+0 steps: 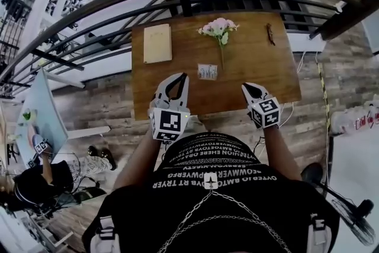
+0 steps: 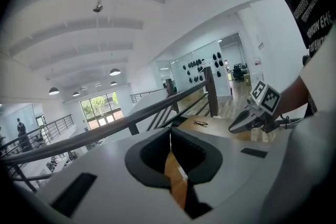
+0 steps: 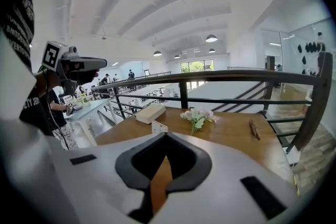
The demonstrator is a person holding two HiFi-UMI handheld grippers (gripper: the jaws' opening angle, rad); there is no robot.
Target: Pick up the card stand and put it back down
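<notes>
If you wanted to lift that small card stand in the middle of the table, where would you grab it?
Probably by its top edge, coming from above on the near side. The card stand is a thin upright panel, so jaws can pinch across its thickness; the flowers lie just behind, the near side is free.

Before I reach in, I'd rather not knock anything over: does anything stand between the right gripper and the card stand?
Nothing visible: only bare table lies between the right gripper and the card stand. The flowers lie just past the stand.
</notes>
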